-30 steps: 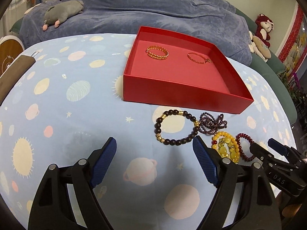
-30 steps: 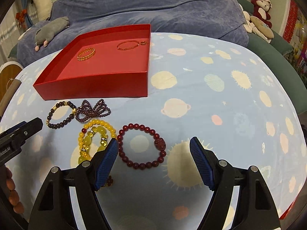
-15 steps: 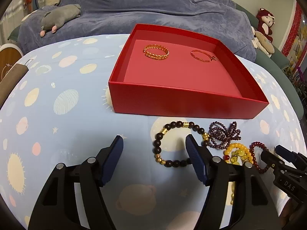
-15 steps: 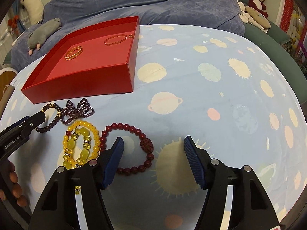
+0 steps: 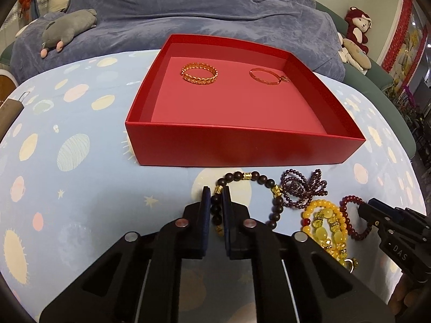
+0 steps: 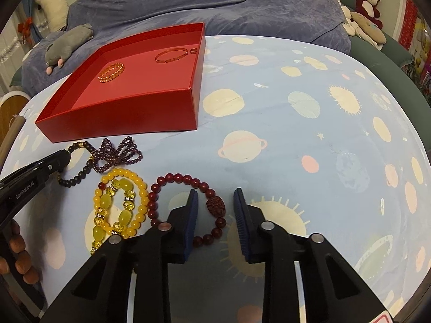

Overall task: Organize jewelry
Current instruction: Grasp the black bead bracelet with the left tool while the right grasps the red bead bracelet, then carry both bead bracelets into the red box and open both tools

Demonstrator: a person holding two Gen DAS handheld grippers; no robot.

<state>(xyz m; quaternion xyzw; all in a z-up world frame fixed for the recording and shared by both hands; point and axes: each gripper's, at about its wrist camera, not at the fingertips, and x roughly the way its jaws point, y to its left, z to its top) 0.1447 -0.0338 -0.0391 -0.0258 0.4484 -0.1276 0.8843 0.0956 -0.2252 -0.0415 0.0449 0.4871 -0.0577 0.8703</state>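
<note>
Red open box [image 5: 242, 150] center frame, holding gold chain bracelet [image 5: 199, 73] and thin gold bangle [image 5: 265, 76] toward its far side. Below it, lying flat: dark bead bracelet [image 5: 258, 180] with gold spacers, purple bead bunch [image 5: 304, 192], yellow bead bracelet [image 6: 121, 204], dark red bead bracelet [image 6: 186, 204] with carved bead, lower center.

Soft toys around a planet-print cloth
A grey plush mouse [image 5: 67, 28] lies on the blue blanket [image 5: 215, 8]; a red monkey [image 5: 358, 27] sits right.
</note>
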